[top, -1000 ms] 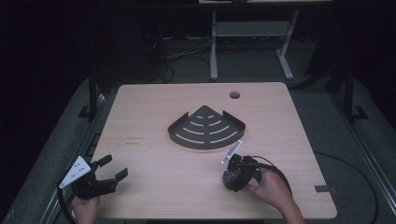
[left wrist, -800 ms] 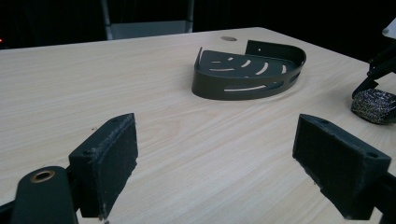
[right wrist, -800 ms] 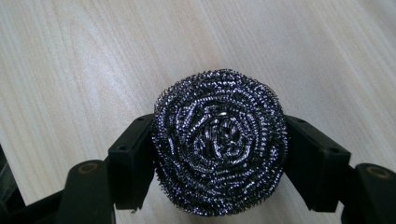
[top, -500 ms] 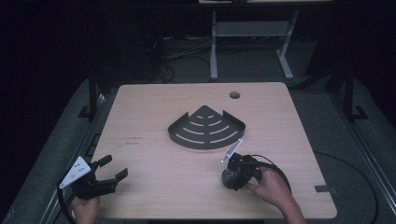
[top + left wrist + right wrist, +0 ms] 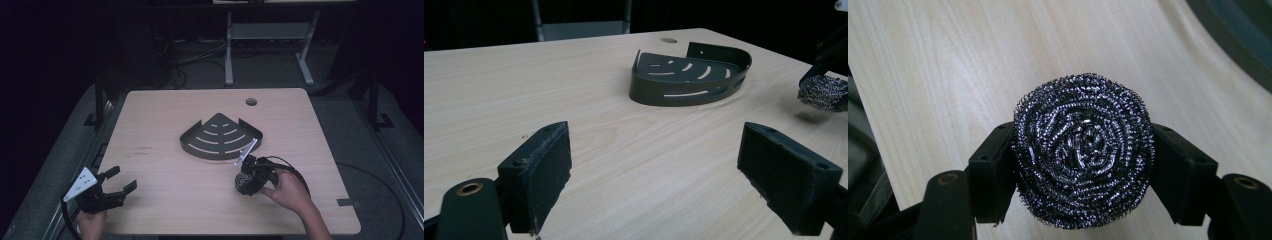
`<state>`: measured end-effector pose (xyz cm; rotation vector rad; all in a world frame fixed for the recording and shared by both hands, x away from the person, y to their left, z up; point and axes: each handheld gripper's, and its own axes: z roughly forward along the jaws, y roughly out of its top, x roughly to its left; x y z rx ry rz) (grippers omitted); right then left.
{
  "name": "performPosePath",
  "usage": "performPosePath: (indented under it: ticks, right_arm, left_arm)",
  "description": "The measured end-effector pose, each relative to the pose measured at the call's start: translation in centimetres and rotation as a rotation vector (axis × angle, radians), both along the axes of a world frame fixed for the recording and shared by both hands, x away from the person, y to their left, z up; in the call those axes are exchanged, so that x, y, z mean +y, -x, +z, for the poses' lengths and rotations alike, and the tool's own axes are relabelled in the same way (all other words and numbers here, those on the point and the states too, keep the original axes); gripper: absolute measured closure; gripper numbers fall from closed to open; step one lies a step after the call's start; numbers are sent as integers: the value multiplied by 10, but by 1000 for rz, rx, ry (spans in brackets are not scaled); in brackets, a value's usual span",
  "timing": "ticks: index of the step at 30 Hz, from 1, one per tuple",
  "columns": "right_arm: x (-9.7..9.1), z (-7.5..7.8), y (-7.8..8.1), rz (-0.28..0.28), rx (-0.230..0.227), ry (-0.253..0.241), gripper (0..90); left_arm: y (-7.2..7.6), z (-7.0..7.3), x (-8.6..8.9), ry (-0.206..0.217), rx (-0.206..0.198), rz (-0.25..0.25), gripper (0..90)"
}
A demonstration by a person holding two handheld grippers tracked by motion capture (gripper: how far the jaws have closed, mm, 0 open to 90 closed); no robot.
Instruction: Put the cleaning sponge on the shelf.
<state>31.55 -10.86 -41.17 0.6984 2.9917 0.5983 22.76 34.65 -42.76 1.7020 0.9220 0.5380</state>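
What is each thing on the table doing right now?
Steel wool scrubber: squeezed between the right gripper's jaws, lifted just off the table.
Right gripper: shut on the scrubber.
Left gripper: jaws wide open, holding nothing.
Black corner rack: flat on the table, nothing in it.
Table: holds the rack.

The left hand-held gripper (image 5: pixel 654 170) gapes wide over the table (image 5: pixel 524 85), facing a slotted corner tray (image 5: pixel 689 75).

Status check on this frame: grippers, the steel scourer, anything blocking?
Right gripper shut on steel scourer, just off the table. Left gripper open, idle. Corner shelf just ahead, path clear.
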Motion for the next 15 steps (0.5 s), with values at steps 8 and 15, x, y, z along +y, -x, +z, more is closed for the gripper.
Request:
performPosePath:
  ticks: [8, 15]
  right_arm:
    - [2, 12, -9, -2, -2, -1, 328]
    - [5, 21, -19, 3, -5, -5, 328]
  left_arm:
    - [0, 0, 2, 9, 3, 5, 133]
    - [0, 0, 3, 10, 5, 8, 133]
